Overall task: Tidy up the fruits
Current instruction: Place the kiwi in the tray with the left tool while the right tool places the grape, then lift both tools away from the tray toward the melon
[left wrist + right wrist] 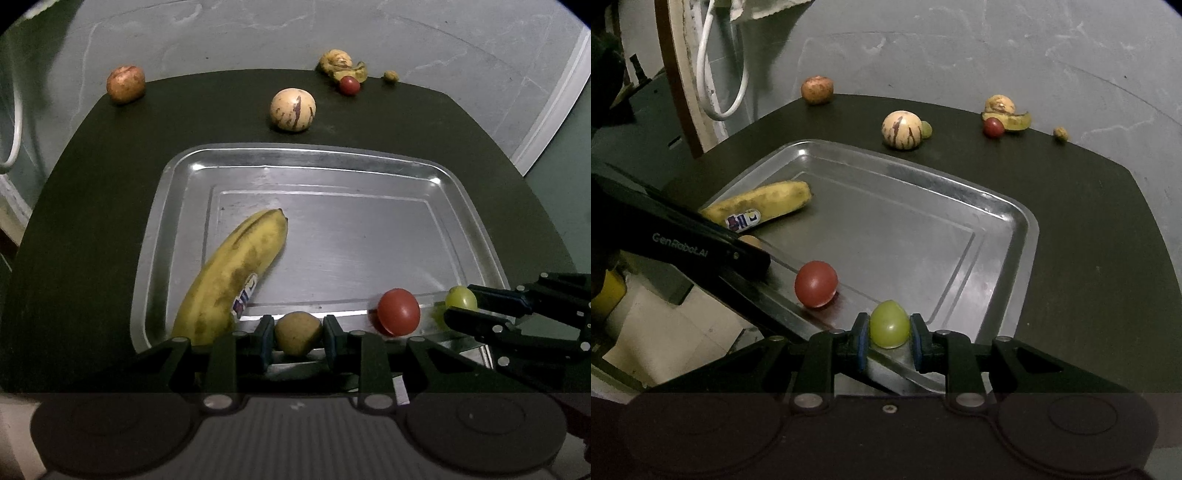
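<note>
A steel tray (177,206) (1027,236) sits on a dark round table. In it lie a banana (232,280) (764,203) and a red tomato (399,312) (815,283). My left gripper (298,334) is shut on a small yellow-brown fruit (298,332) over the tray's near rim. My right gripper (889,332) (461,306) is shut on a green grape (889,328) (460,297) above the tray's near edge, right of the tomato.
On the table beyond the tray: a striped cream melon (292,109) (901,130), a brown apple (125,83) (817,89), a small red tomato (349,85) (993,127) by a yellow-brown fruit pile (338,62) (1004,110), a small nut (390,76) (1061,133), a second grape (926,129).
</note>
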Tool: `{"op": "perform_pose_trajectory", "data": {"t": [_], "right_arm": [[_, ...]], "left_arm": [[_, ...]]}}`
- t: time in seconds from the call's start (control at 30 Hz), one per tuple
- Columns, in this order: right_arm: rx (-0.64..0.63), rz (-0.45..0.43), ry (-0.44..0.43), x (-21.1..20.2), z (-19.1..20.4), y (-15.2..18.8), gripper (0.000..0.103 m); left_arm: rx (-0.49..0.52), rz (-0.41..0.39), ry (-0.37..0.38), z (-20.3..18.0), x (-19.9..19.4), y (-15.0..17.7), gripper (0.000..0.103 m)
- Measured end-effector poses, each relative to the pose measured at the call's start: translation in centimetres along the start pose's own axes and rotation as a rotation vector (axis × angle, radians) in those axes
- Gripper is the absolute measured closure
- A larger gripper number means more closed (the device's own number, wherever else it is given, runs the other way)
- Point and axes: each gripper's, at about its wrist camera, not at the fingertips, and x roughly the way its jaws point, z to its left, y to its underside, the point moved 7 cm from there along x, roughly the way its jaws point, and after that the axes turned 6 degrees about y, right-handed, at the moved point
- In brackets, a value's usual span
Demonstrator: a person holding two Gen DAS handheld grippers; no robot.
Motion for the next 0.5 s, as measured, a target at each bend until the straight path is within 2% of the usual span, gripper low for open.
{"op": "perform_pose_trajectory", "data": {"t": [0.1,0.23,0.3,0.37,0.5], "right_arm": [[0.005,-0.003,0.006,-0.1,0.0,0.1,0.077],[0.015,-0.022,0.025,-0.7,-0.3,0.0,0.061],[0.015,-0.036,0.032,-1.2,-0.5,-0.1,0.057],[0.01,-0.051,0.042,-1.8,-0.5,-0.3,0.049],[0.006,-0.071,0.058,-3.0,-0.6,-0.4,0.04]], "left_arm": [[0.0,-0.001,-0.001,0.0,0.0,0.1,0.072],[0.0,-0.004,0.007,-0.1,0.0,0.1,0.068],[-0.001,-0.006,0.013,-0.1,-0.2,0.1,0.059],[0.002,-0.013,0.029,-0.3,-0.6,0.1,0.037],[-0.002,-0.033,0.04,-0.6,-2.0,0.0,0.022]]}}
